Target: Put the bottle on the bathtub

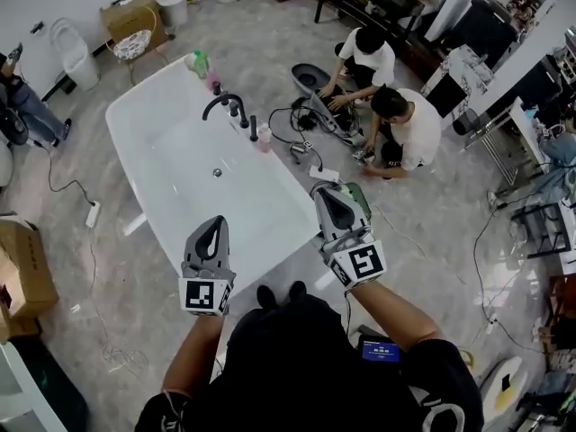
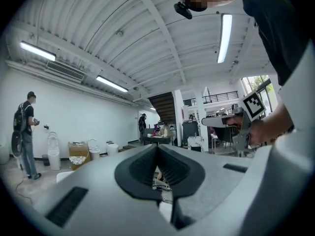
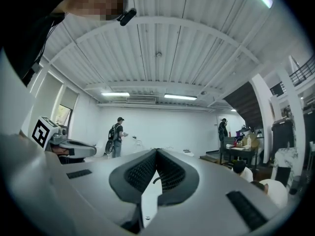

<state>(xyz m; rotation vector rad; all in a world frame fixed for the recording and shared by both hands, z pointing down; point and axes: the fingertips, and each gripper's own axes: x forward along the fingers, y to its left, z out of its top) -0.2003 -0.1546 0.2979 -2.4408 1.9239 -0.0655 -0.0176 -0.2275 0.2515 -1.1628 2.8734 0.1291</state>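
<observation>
The white bathtub (image 1: 180, 165) fills the middle of the head view, with a black faucet (image 1: 225, 104) on its far rim. On that rim stand a green bottle (image 1: 199, 63), a pink bottle (image 1: 214, 81) and a small pale pink bottle (image 1: 264, 136). My left gripper (image 1: 216, 223) hovers over the tub's near corner, shut and holding nothing. Over the tub's near right edge my right gripper (image 1: 329, 193) is also shut and empty. In the left gripper view the left gripper (image 2: 157, 147) has its jaws together; the right gripper (image 3: 156, 151) shows the same in its own view.
Two people (image 1: 396, 115) crouch on the floor right of the tub among cables and tools. A green object (image 1: 362, 198) lies just behind my right gripper. Cardboard boxes (image 1: 22, 268) stand at the left, a power strip (image 1: 91, 214) lies on the floor, and a person (image 2: 25, 132) stands far left.
</observation>
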